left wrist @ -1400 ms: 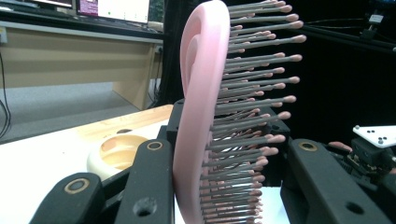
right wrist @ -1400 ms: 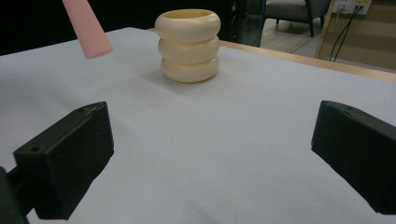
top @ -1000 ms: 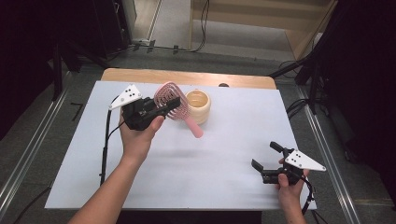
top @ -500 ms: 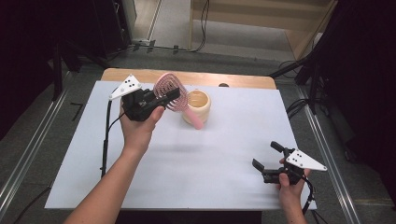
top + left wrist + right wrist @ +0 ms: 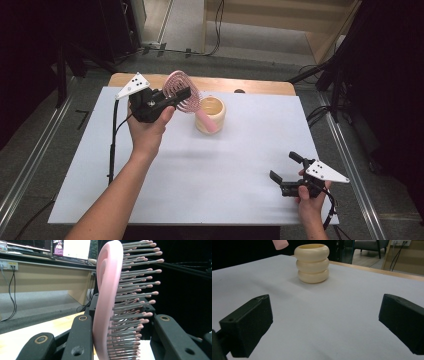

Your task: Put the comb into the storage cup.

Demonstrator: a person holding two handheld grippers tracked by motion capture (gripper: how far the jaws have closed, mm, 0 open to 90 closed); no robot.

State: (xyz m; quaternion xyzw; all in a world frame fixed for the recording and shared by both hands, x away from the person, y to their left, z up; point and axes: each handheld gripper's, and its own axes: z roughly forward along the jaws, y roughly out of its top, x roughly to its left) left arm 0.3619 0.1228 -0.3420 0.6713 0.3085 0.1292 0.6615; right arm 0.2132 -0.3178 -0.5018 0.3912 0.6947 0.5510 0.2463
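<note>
High view: the left gripper (image 5: 172, 97) clamps the head of a pink brush (image 5: 181, 91), jaws closed on its rim and bristles. The brush hangs above the table (image 5: 100, 165) at 11 o'clock; its long axis slants down toward 4 o'clock, handle tip over the rim of the cup (image 5: 210, 115). The cup sits just beside the jaws at 4 o'clock, so the left hand is nearer by far. The right gripper (image 5: 285, 175) rests at 5 o'clock, well apart, jaws spread and empty. The brush is smooth plastic with ball-tipped pins; the cup is cream, three stacked rounded rings, matte, open-topped.
</note>
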